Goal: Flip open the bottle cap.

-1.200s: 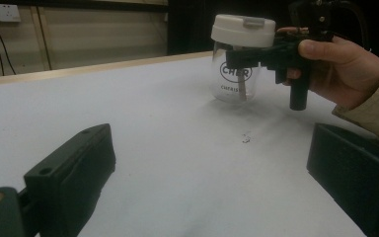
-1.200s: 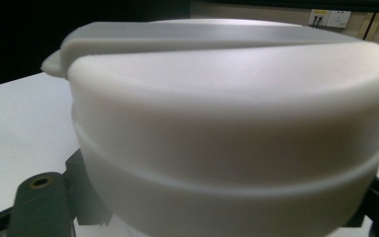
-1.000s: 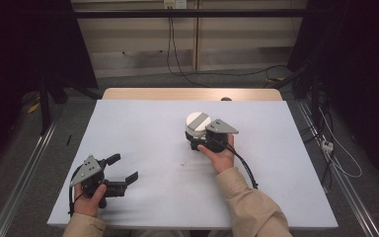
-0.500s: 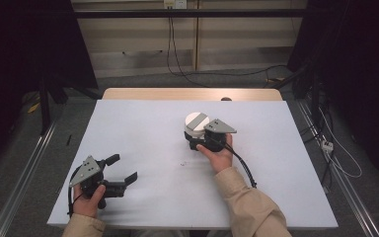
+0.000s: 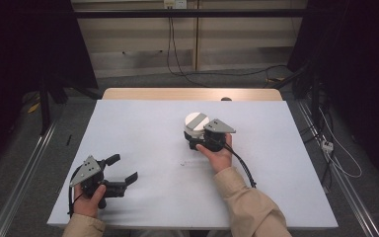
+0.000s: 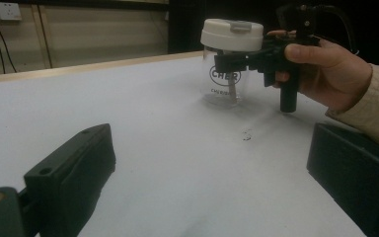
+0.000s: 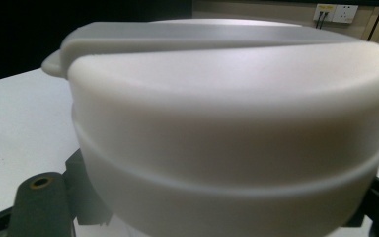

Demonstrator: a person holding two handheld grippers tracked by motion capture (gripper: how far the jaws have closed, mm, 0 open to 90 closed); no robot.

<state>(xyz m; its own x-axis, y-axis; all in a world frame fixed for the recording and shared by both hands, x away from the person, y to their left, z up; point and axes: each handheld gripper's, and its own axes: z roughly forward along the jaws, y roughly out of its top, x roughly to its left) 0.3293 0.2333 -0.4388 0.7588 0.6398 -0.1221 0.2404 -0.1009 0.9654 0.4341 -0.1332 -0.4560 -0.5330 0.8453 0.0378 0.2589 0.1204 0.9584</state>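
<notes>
1. The right gripper (image 5: 197, 140) is clamped around the jar (image 6: 223, 84), just under its white lid (image 5: 196, 120), near the centre of the high view.
2. The jar stands on the table (image 5: 143, 123); lifting or opening seems not yet done.
3. The left gripper (image 5: 124, 170), lower left, is spread open and holds nothing.

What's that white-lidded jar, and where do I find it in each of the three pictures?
High view: the jar stands right of the table's middle, at the right gripper.
Left gripper view: upper middle, clear glass with a white lid, the right gripper's jaws around it just under the lid.
Right gripper view: the lid looms close across the picture.
Shared landmark: the grey band across the lid's top.
</notes>
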